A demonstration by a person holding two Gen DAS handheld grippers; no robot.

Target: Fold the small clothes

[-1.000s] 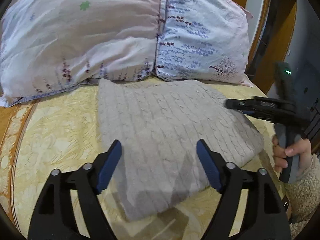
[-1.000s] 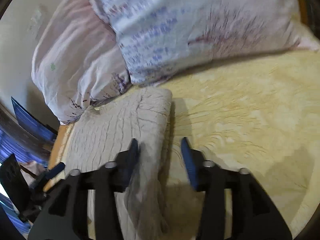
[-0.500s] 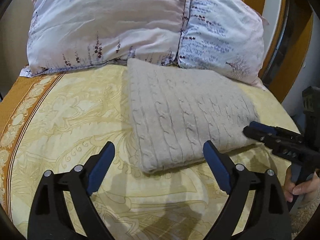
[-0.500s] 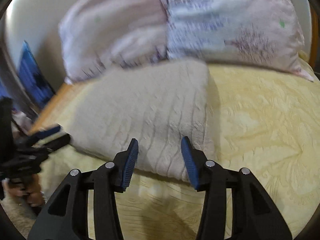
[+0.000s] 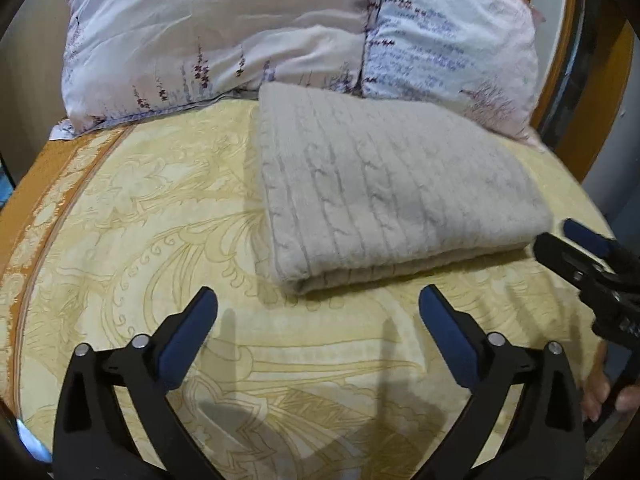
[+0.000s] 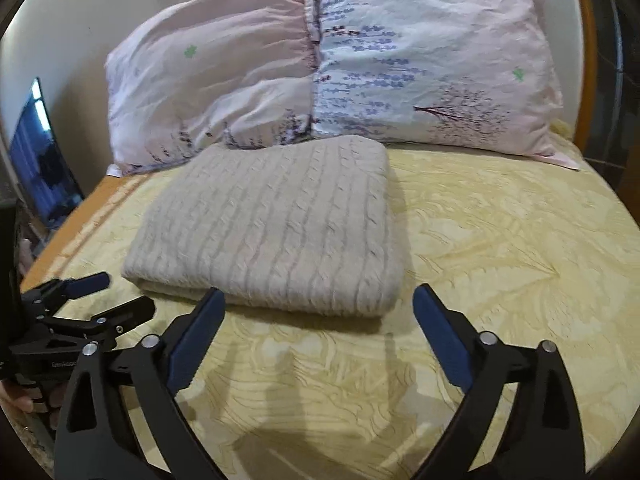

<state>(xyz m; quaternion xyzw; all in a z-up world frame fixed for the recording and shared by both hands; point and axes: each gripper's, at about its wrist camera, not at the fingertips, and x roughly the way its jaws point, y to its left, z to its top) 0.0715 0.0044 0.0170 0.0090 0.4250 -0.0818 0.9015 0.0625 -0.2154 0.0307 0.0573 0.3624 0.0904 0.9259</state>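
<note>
Pillows backed the yellow bed, where the folded sweater lay flat. Both jaws had just spread wide, empty: left gripper and right gripper hung short of it, so the fold looked finished.

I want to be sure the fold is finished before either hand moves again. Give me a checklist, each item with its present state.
1. Grey knit sweater folded into a compact rectangle: ok.
2. Sweater lies flat on the yellow bedspread, layers stacked evenly along the near edge: ok.
3. Left gripper free of fabric, jaws just opened wide, nothing between them: ok.
4. Right gripper free of fabric, jaws just opened wide, nothing between them: ok.
5. Sweater's far edge clear of the pillows: cannot tell, it sits right against them.
6. No sleeve or hem sticking out underneath: cannot tell, the underside is hidden.
</note>
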